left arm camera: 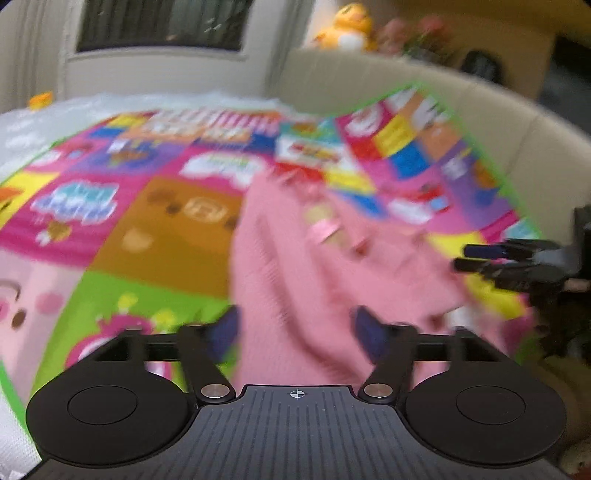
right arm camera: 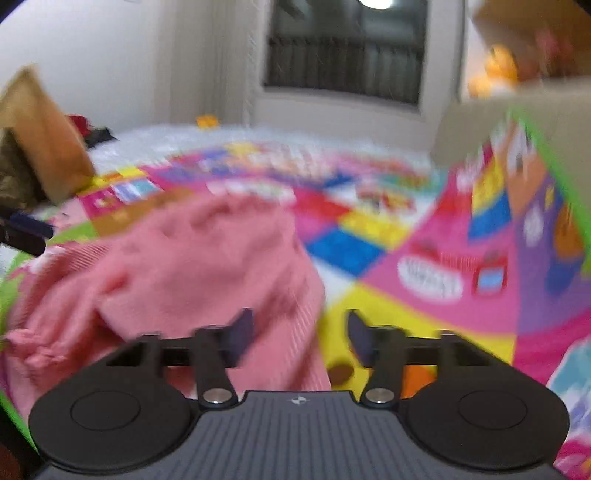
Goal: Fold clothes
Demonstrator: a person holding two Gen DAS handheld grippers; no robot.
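Observation:
A crumpled pink knit garment point(left arm camera: 314, 277) lies in a heap on a colourful play mat point(left arm camera: 166, 229). My left gripper point(left arm camera: 297, 332) is open just above the garment's near part, its blue-padded fingers spread with pink cloth showing between them. My right gripper point(right arm camera: 301, 334) is also open, low over the garment point(right arm camera: 184, 266) at its right edge, with cloth by its left finger and bare mat point(right arm camera: 424, 258) by the right one. Each gripper shows at the edge of the other's view: the right one point(left arm camera: 476, 258) and the left one point(right arm camera: 26, 232). Both views are blurred.
A beige padded wall point(left arm camera: 369, 77) stands behind the mat, whose far right edge curls up against it. A yellow plush toy point(left arm camera: 347, 29) sits on top. White fluffy rug point(left arm camera: 22, 125) lies at the far left. A cardboard box point(right arm camera: 40, 129) stands at the left.

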